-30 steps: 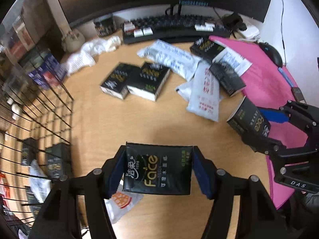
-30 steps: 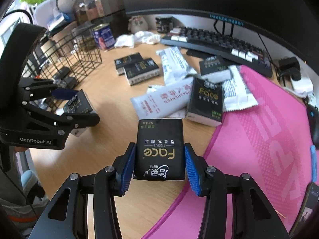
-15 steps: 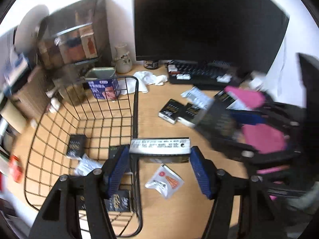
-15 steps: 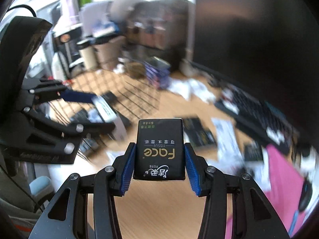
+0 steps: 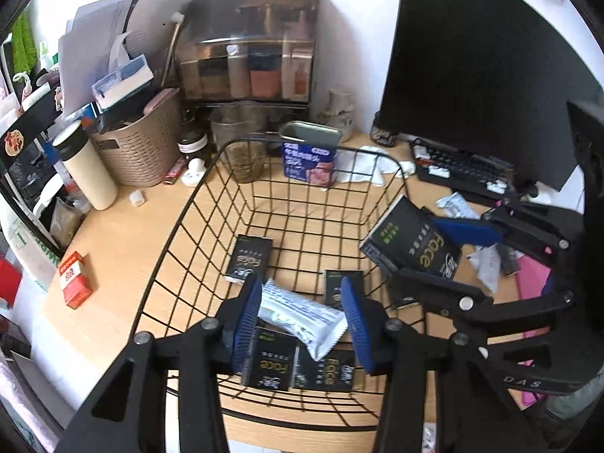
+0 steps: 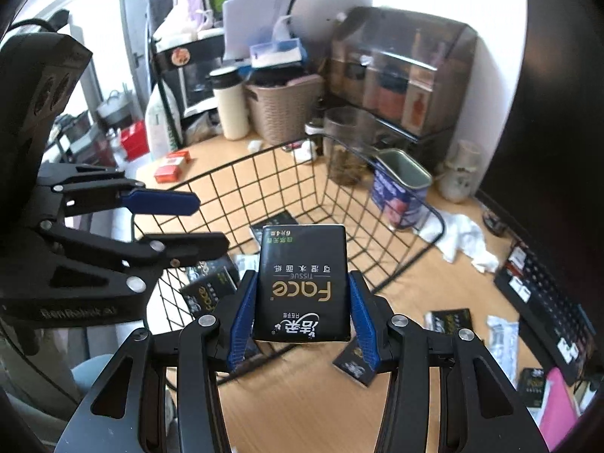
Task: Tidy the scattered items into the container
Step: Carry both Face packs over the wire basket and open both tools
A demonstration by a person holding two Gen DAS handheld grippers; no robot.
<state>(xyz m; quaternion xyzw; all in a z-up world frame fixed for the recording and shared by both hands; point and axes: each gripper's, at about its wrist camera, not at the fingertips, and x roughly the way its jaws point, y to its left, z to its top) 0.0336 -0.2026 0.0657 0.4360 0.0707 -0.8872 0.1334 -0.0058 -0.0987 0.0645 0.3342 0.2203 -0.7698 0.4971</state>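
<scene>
While clamped in right gripper (image 6: 302, 304), black tissue pack (image 6: 302, 283), long axis pointing away.

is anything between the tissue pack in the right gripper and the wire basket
Nothing visible blocks it. The right gripper holds the black tissue pack just outside the wire basket's open top. The left gripper, empty with jaws closing, hangs over the basket's other side.

Black wire basket (image 5: 241, 204), glossy black tissue pack (image 6: 302, 283), pale wood-look desk (image 5: 124, 241)
</scene>
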